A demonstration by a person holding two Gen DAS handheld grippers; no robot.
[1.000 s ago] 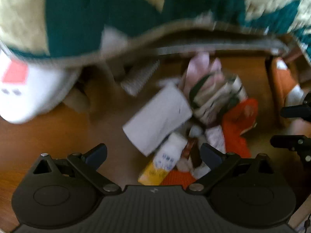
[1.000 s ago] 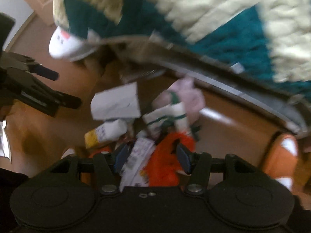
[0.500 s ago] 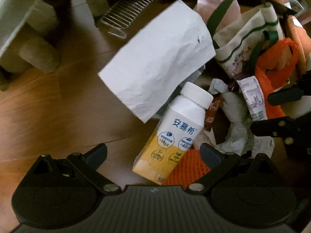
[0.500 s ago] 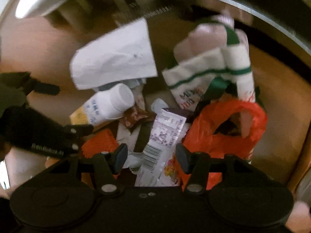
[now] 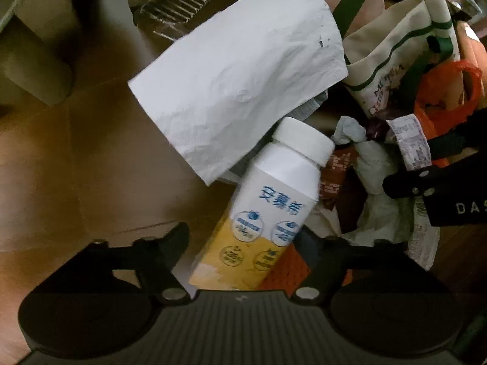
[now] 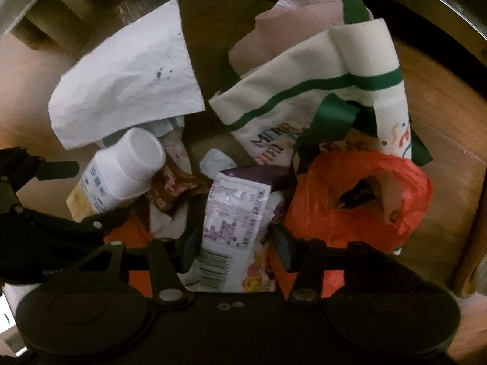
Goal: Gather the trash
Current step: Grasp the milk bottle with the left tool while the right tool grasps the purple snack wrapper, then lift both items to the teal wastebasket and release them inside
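Wooden floor [image 5: 76,158], trash pile [image 6: 237,164] (bottle [image 5: 268,213], paper [image 5: 240,91], bags)

I see a bottle [image 5: 268,213] that is white at the cap and shoulder with blue characters, fading to yellow below with round blue-and-white badges, and beside it a plain white paper [image 5: 240,91] with a few dark specks. My right camera shows a cream tote [image 6: 319,97] trimmed in green stripes with multicoloured lettering, a bright orange bag [image 6: 365,200], a brown wrapper [image 6: 170,191], and a white-and-purple packet [image 6: 234,213] with a black barcode. The floor [image 5: 76,167] reads warm brown wood.
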